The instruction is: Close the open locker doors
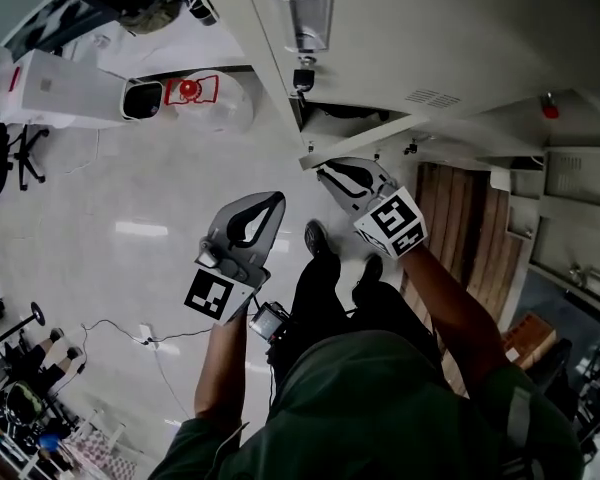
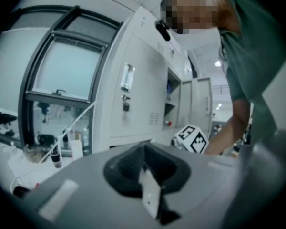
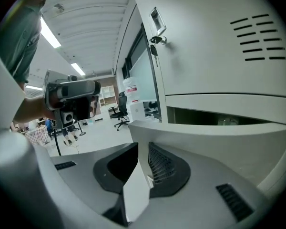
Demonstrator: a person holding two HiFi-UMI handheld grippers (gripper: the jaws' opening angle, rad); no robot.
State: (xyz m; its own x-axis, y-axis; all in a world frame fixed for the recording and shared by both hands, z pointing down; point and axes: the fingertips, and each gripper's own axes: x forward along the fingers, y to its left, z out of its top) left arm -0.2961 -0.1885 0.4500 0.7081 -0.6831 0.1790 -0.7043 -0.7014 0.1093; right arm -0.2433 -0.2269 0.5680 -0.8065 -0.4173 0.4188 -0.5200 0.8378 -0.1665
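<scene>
Lockers [image 1: 460, 48], pale grey, above white floor [image 1: 100, 268]. Low door [image 1: 365, 140] ajar, edge jutting out. Right gripper [image 1: 325, 171] just beside that edge, jaws closed, empty. Left gripper [image 1: 277, 200] apart, jaws closed. Key [image 1: 302, 76] in upper door.

The head view is taken from above the person and is directed steeply down, so that the left hand-held gripper [image 1: 263, 211], the right hand-held gripper [image 1: 335, 175] and the floor [image 1: 130, 198] under them are seen together. The left gripper view is directed along its jaws towards the lockers [image 2: 143, 94] from further off, and the other gripper's marker cube [image 2: 193, 140] is caught in it. The right gripper view is held very near a locker door [image 3: 219, 46]. This door, with its hanging key [image 1: 302, 78], is shared by all three views.
</scene>
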